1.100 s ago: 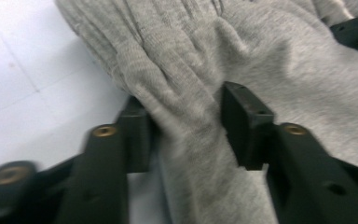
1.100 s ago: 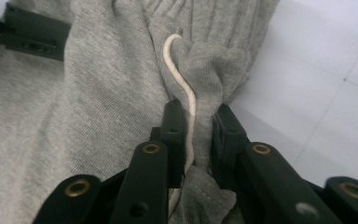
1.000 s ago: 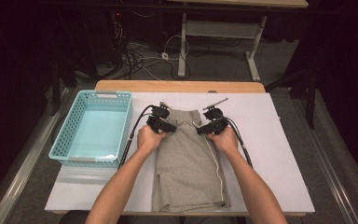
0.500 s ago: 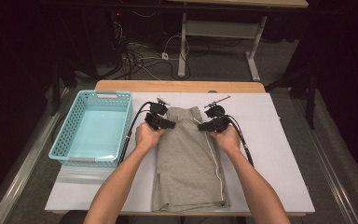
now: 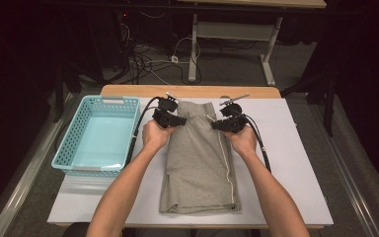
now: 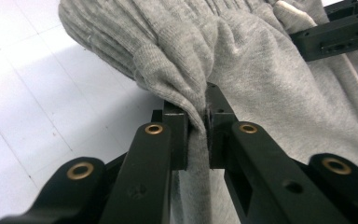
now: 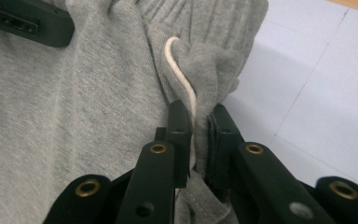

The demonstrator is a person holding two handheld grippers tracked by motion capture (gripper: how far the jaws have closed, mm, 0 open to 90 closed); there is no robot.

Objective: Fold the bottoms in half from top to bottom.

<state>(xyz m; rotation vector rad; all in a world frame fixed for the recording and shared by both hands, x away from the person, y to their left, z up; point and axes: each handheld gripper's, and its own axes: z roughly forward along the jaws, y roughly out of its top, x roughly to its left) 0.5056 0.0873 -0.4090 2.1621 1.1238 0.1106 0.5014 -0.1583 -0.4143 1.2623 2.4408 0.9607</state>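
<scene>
Both grippers are clamped on the grey shorts, which lie folded on the white table beside the basket. The left gripper pinches a fold at the waistband; the right gripper grips cloth and the white cord there too.

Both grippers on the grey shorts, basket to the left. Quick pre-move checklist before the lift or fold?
1. Left gripper shut on the grey shorts: ok, fabric bunched between the jaws.
2. Right gripper shut on the shorts: ok, cloth clamped.
3. White drawstring clear of the right jaws: not ok, it runs down between them.
4. Both grips at the waistband end, one per side: ok.
5. Basket free to take the shorts: ok, nothing inside.
6. Cables clear of the cloth: cannot tell.
</scene>
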